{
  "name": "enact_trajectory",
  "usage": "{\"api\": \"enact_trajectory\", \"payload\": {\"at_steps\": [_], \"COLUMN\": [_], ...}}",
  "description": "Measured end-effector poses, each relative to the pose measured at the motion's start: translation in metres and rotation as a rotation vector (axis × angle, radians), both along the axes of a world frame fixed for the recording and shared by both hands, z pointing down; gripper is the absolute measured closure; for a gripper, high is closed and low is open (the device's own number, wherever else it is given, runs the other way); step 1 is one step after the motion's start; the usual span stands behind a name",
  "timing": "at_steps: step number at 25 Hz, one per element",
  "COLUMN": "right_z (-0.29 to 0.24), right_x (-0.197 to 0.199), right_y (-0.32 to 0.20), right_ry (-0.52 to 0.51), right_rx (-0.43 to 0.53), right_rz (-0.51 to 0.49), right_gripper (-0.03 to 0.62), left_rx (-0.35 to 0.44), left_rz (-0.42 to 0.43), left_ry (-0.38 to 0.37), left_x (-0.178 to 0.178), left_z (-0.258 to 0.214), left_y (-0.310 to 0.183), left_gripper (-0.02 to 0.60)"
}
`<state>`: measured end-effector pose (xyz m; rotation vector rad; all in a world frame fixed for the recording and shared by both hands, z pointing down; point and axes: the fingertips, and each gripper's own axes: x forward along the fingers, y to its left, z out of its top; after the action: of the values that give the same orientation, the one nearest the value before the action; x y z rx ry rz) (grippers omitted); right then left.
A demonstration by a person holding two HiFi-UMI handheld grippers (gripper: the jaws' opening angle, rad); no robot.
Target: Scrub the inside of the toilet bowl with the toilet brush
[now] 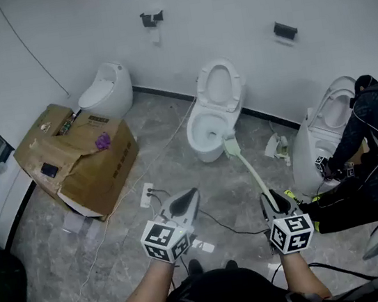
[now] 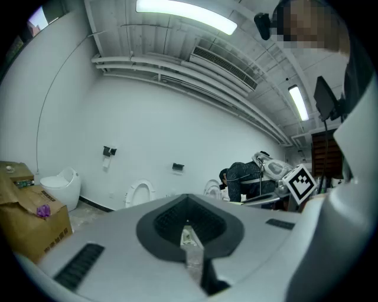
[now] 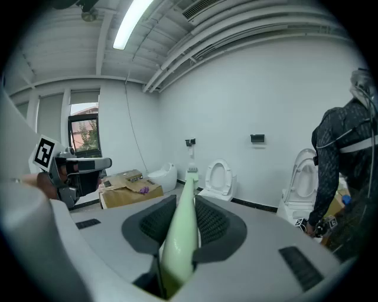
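Note:
A white toilet (image 1: 207, 124) with its lid raised stands against the far wall, its bowl open. My right gripper (image 1: 270, 202) is shut on the pale green handle of the toilet brush (image 1: 249, 171). The brush head (image 1: 231, 147) points toward the toilet and sits at the bowl's front right rim, outside the bowl. In the right gripper view the handle (image 3: 179, 236) runs out between the jaws of my right gripper (image 3: 183, 207) toward that toilet (image 3: 218, 179). My left gripper (image 1: 189, 197) hovers over the floor to the left, shut with nothing in it; its jaws meet in the left gripper view (image 2: 188, 227).
A large cardboard box (image 1: 78, 160) stands at left, with a one-piece toilet (image 1: 104, 90) behind it. At right a person in dark clothes (image 1: 369, 134) crouches by a third toilet (image 1: 325, 123). A power strip (image 1: 146, 194) and cables lie on the grey floor.

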<state>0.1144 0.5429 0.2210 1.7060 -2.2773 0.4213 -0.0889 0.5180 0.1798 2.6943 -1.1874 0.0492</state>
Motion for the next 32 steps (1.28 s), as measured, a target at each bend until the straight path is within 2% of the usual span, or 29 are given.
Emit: {"api": "enact_trajectory", "payload": {"at_steps": [10, 14, 32], "right_z": [0.0, 0.0, 0.005], "right_x": [-0.006, -0.01, -0.062], "right_y": [-0.002, -0.005, -0.033], "right_ry": [0.007, -0.029, -0.036], "right_rx": [0.002, 0.004, 0.012], "right_rz": [-0.002, 0.011, 0.046], "right_gripper": [0.488, 0.488, 0.488], "left_rx": [0.0, 0.002, 0.007], "left_rz": [-0.011, -0.007, 0.044], "left_ry": [-0.005, 0.001, 0.025], "left_x": [-0.01, -0.016, -0.064], "left_z": [0.001, 0.0, 0.01], "left_y": [-0.002, -0.004, -0.023], "left_gripper": [0.574, 0.573, 0.573]}}
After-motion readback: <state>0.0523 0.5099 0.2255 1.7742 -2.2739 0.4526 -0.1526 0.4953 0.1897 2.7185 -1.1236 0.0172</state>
